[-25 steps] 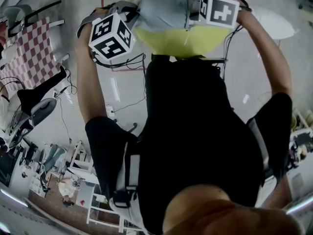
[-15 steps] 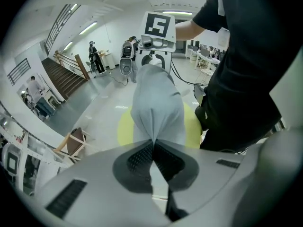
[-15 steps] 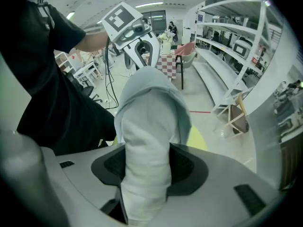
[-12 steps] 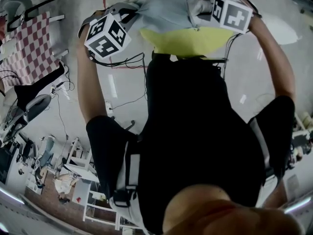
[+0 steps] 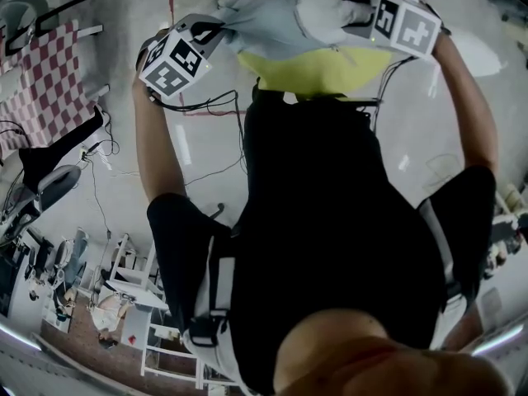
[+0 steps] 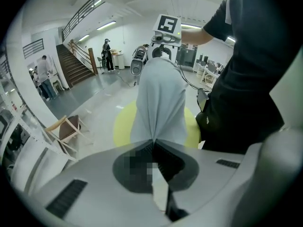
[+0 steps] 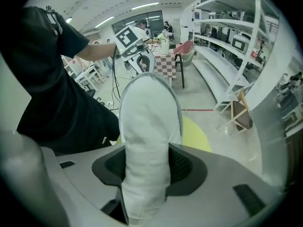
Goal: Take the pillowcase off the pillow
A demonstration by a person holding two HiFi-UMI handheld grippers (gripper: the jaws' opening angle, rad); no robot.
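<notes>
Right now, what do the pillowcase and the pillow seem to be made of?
Pillowcase: thin woven cloth, perhaps cotton, pale blue-grey, matte; it gathers into sharp pleats and hangs limp. Pillow: white matte fabric shell, finely textured, over soft filling; it looks plump and rounded yet narrows where squeezed.

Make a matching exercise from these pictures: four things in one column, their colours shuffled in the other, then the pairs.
1. pillow
2. pillowcase
3. round mat
4. tablecloth

A. yellow
B. red and white checks
C. white
D. pale grey-blue

Pairs: 1-C, 2-D, 3-A, 4-B
</notes>
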